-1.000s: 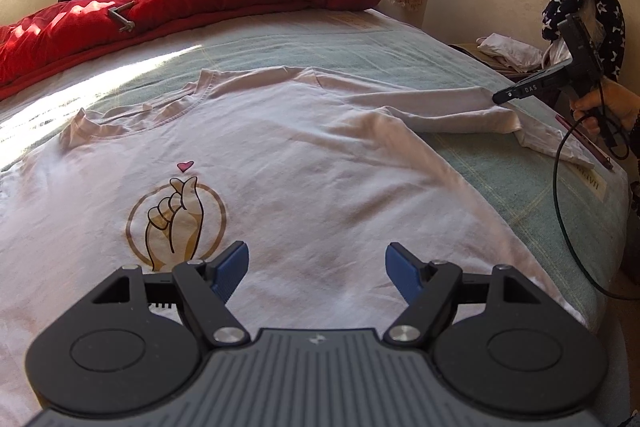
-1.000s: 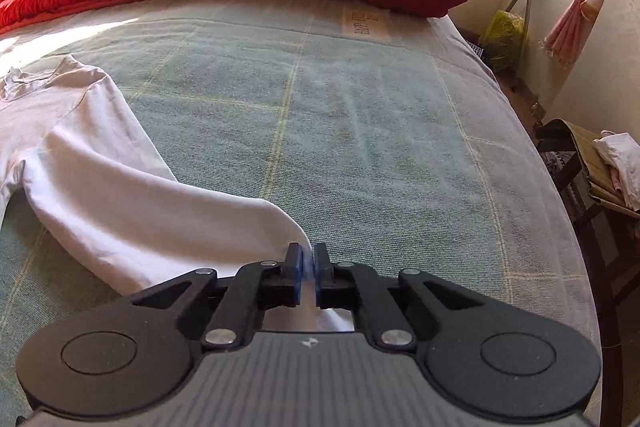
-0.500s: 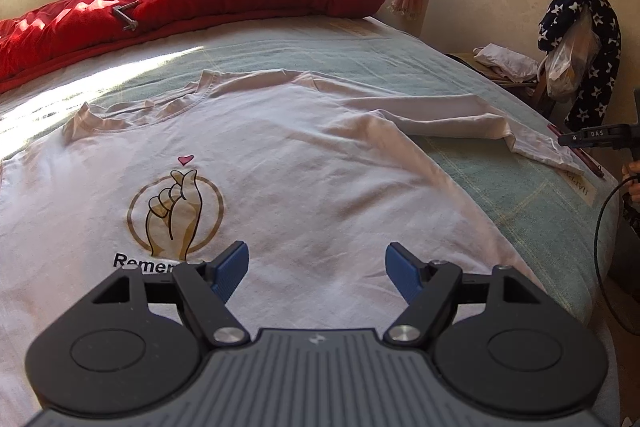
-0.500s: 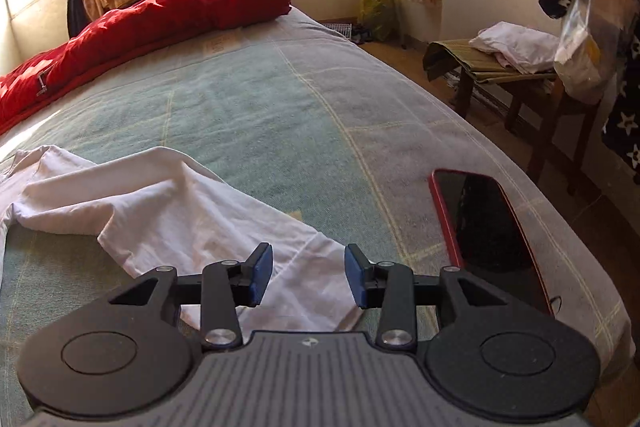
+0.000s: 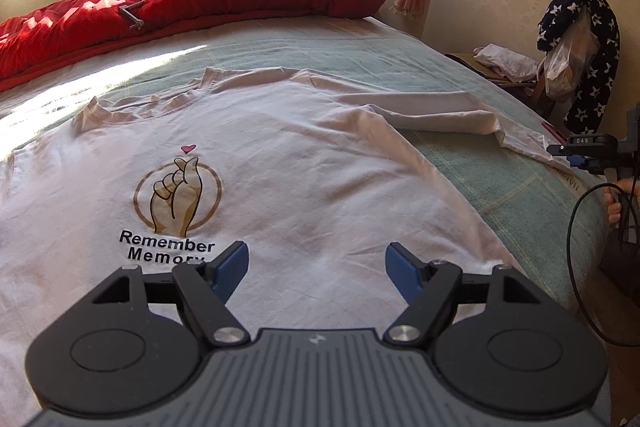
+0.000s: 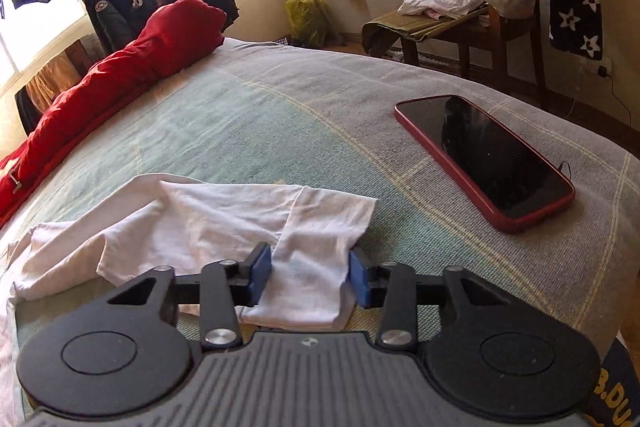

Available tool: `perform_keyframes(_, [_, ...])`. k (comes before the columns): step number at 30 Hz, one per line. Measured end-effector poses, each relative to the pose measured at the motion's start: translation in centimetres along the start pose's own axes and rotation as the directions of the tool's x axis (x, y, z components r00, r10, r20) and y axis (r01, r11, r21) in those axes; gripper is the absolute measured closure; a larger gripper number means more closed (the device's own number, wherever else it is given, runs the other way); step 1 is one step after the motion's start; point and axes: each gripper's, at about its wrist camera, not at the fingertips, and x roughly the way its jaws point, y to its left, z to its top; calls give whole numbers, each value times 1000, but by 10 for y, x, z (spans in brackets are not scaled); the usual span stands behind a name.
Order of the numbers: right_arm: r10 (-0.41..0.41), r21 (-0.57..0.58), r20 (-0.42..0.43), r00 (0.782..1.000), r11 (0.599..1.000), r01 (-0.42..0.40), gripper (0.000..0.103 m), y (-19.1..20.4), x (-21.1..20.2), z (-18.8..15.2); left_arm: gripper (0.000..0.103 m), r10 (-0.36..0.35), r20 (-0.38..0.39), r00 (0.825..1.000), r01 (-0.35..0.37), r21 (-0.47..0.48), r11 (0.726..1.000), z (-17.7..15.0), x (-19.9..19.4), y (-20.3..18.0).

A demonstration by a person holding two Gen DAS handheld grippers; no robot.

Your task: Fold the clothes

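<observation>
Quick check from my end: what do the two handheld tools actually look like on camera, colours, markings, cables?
Both match: the left tool and right tool have black linkage arms with round discs, silver pivot screws, blue ribbed pads and a grey ribbed body. The left view shows the right tool's "DAS" label and black cable.

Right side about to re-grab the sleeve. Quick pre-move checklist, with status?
1. Sleeve cuff sits between the right hand-held gripper pads: ok.
2. Grip firm: not ok, jaws closing, pads not pressing yet.
3. Left hand-held gripper open, empty over the shirt: ok.
4. Shirt body flat, print up: ok.
5. Phone off the sleeve: ok, apart, though beside it.
6. Other sleeve: cannot tell, out of view.
</observation>
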Motion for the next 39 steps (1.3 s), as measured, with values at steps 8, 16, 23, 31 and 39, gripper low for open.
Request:
perform_keyframes(8, [-30, -119, 48, 998, 992, 35, 94, 5, -17, 41, 27, -13, 9, 1000, 13, 11, 1000, 3, 0, -6])
perform_keyframes(16, [-222, -230, -11, 975, 949, 213, 86, 6, -4, 68, 27, -17, 9, 1000, 17, 12, 1000, 4, 0, -5])
perform_keyframes(23, [62, -340, -30, 998, 938, -68, 69, 67, 1, 82, 27, -21, 4, 1000, 21, 7, 1000, 12, 6, 2])
perform_keyframes(31, [364, -533, -253, 896, 720, -444, 63, 225, 73, 78, 27, -18, 20, 1000, 18, -20, 1000, 17, 9, 19])
perform_keyframes(39, [340, -606, -451, 825, 562, -563, 61, 299, 148, 49, 27, 3, 30, 1000, -2, -48, 999, 19, 20, 38])
